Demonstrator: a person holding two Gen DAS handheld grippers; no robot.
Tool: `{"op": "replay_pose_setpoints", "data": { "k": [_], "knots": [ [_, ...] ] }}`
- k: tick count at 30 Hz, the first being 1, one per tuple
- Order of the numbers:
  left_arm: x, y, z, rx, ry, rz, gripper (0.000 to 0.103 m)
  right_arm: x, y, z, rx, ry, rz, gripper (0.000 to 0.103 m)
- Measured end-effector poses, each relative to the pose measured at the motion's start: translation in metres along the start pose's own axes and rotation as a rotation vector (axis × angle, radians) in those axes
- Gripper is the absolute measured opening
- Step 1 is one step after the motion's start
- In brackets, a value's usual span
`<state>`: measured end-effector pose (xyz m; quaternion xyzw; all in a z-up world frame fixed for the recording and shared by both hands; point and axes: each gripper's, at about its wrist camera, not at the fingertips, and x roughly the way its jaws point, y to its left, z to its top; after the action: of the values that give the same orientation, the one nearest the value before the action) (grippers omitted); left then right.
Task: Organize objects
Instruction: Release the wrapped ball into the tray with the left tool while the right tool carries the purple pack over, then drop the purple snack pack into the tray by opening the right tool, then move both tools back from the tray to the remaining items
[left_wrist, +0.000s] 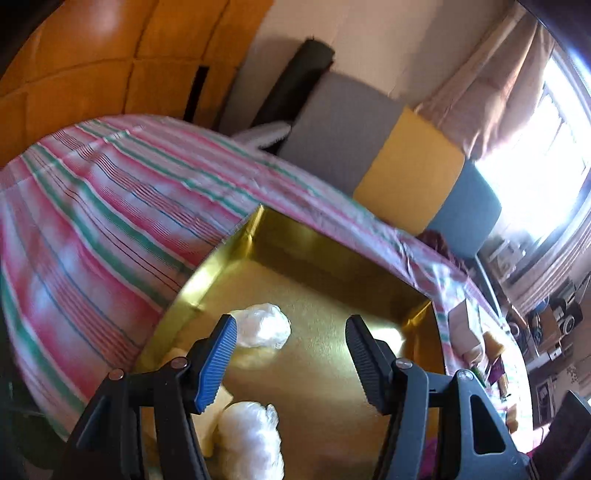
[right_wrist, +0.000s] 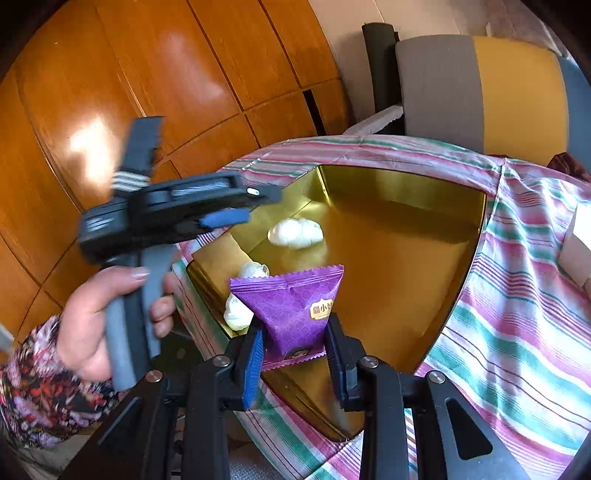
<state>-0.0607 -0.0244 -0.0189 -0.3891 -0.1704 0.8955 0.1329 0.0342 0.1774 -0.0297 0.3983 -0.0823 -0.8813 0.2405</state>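
A gold tray (left_wrist: 332, 266) lies on the striped cloth. In the left wrist view my left gripper (left_wrist: 291, 325) hangs open above the tray with nothing between its fingers. One white wrapped sweet (left_wrist: 264, 328) lies just past its blue pad (left_wrist: 218, 358), and another (left_wrist: 251, 439) lies below it. In the right wrist view my right gripper (right_wrist: 295, 328) is shut on a purple snack packet (right_wrist: 291, 302), held over the near corner of the gold tray (right_wrist: 406, 177). Three white sweets (right_wrist: 295, 232) lie in its left part. The left gripper (right_wrist: 243, 206) hovers at the tray's left edge, held by a hand (right_wrist: 96, 314).
A pink, green and white striped cloth (right_wrist: 517, 295) covers the table. Grey, yellow and blue cushions (right_wrist: 480, 92) stand behind it, and wooden panels (right_wrist: 184, 74) fill the left. A white box (right_wrist: 576, 251) sits at the right edge. Small packets (left_wrist: 495, 354) lie right of the tray.
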Motion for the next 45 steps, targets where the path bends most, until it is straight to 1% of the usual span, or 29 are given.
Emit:
{"op": "replay_pose_setpoints", "data": {
  "k": [6,10,13,16,18,20,22,23,26,29,36,40,45],
  "knots": [
    [-0.032,0.011,0.007,-0.050,-0.118,0.034,0.062,0.025,0.005,0.013,0.013,0.033,-0.023,0.032],
    [-0.048,0.017,0.006,-0.067,-0.168,0.054,0.062,0.049,0.006,0.020,0.033,0.083,-0.038,0.032],
    [-0.056,0.022,0.005,-0.079,-0.193,0.057,0.062,0.064,0.012,0.024,0.007,0.115,-0.068,0.032],
    [-0.059,0.024,0.004,-0.072,-0.192,0.067,0.062,0.076,0.017,0.029,-0.011,0.138,-0.098,0.034],
    [-0.061,0.025,0.002,-0.078,-0.196,0.071,0.062,0.080,0.016,0.033,0.006,0.130,-0.117,0.039],
    [-0.061,0.027,0.001,-0.086,-0.192,0.070,0.062,0.079,0.013,0.036,0.040,0.107,-0.122,0.059],
    [-0.060,0.028,0.000,-0.088,-0.183,0.070,0.062,0.069,0.008,0.037,0.085,0.052,-0.113,0.066],
    [-0.060,0.028,-0.001,-0.089,-0.183,0.070,0.062,0.065,0.006,0.036,0.098,0.035,-0.107,0.067],
    [-0.059,0.026,-0.003,-0.085,-0.178,0.067,0.062,0.054,0.005,0.033,0.103,0.013,-0.100,0.068],
    [-0.056,0.021,-0.006,-0.075,-0.172,0.067,0.062,0.043,0.008,0.029,0.080,-0.002,-0.107,0.068],
    [-0.050,0.006,-0.015,-0.033,-0.145,0.037,0.062,0.022,0.010,0.027,0.072,-0.035,-0.109,0.068],
    [-0.047,-0.004,-0.020,0.002,-0.125,0.025,0.062,0.007,0.006,0.025,0.062,-0.040,-0.151,0.069],
    [-0.039,-0.022,-0.030,0.061,-0.082,-0.004,0.063,-0.013,-0.014,0.016,0.075,-0.024,-0.220,0.070]
  ]
}}
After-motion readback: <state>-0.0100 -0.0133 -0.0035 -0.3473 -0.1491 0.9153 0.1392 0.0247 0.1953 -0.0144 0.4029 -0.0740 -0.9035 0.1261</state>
